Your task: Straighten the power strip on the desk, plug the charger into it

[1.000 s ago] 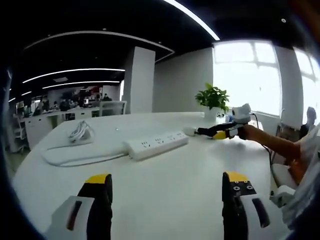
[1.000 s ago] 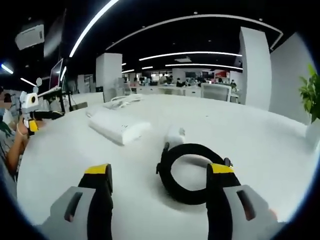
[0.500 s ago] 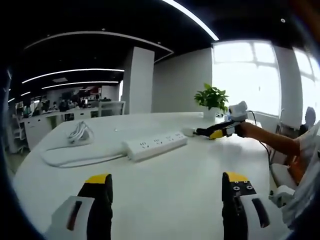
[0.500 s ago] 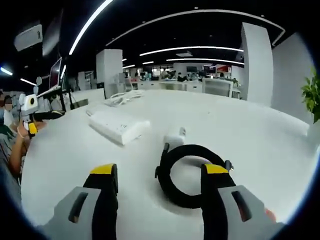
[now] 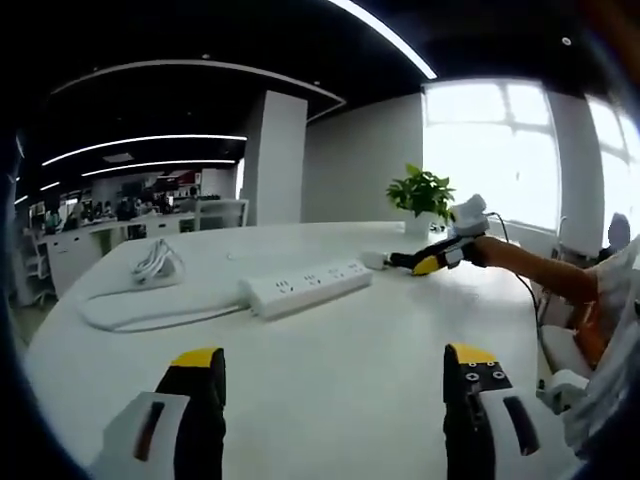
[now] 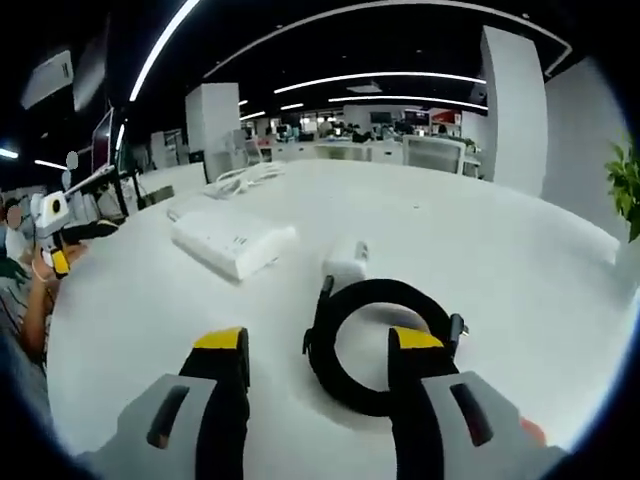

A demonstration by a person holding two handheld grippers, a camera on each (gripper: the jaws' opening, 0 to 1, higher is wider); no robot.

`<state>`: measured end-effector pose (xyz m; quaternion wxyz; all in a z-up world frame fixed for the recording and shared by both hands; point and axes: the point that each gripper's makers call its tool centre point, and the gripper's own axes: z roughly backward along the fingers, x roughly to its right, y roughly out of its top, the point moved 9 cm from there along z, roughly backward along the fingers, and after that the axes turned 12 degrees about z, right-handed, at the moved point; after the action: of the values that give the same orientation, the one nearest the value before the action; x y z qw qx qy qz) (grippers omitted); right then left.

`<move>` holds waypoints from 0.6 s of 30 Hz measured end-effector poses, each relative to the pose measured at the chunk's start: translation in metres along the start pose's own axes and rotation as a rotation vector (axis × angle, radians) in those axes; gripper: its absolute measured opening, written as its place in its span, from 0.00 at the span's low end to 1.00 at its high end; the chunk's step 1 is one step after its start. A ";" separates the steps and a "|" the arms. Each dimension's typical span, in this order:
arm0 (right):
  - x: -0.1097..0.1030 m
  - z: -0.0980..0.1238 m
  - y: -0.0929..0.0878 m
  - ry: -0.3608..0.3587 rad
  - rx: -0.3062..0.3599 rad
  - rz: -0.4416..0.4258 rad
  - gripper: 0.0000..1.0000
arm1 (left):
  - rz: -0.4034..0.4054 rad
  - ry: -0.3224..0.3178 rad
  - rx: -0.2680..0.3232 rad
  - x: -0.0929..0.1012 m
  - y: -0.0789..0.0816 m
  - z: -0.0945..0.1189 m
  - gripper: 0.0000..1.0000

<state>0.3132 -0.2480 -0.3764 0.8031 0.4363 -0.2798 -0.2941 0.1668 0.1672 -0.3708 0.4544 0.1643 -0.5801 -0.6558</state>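
**Closing in on the charger: line up before you clamp**

Your right hand-held gripper [image 6: 318,345] hangs low over the white desk [image 6: 520,250] with its jaws apart and nothing between them yet. Just beyond its tips lies the charger [image 6: 347,260], a small white block with its black cable [image 6: 372,340] coiled in a ring on the near side of it. The right jaw sits over the coil, so a squeeze here would likely catch cable, not the charger body. Reach a little farther, past the ring, and centre the white block between the jaws before you close. Take it by its flat sides so the prongs stay free and point away from you; their direction is hard to read from here, so check it as you lift.

The power strip [image 6: 232,240] lies to the left of the charger, close by but apart from it, at an angle to your line of reach. In the left gripper view the power strip [image 5: 305,288] sits mid-desk with its sockets facing up and its white cord [image 5: 150,312] trailing off to the left.

Your left hand-held gripper [image 5: 334,372] is also spread wide, empty, well short of the strip. Bring it in to square and steady the strip, since a loose strip will probably slide when you push the plug home.
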 end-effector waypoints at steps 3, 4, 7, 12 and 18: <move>-0.001 -0.002 0.001 0.008 -0.023 0.028 0.54 | 0.004 -0.004 0.003 0.001 0.000 0.000 0.92; -0.002 -0.003 0.001 0.013 -0.026 0.033 0.54 | 0.006 -0.008 0.004 0.001 0.000 0.000 0.92; -0.003 -0.005 0.002 0.034 -0.034 0.030 0.54 | 0.007 -0.012 0.001 0.002 -0.001 0.001 0.92; -0.005 -0.008 0.001 0.052 -0.043 0.020 0.43 | 0.004 0.004 -0.013 0.001 -0.004 0.001 0.91; -0.004 -0.007 0.000 0.068 -0.064 0.009 0.34 | 0.008 -0.001 -0.005 0.002 -0.003 0.001 0.91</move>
<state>0.3159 -0.2416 -0.3801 0.8270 0.4186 -0.2448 -0.2846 0.1637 0.1664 -0.3729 0.4573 0.1604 -0.5792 -0.6555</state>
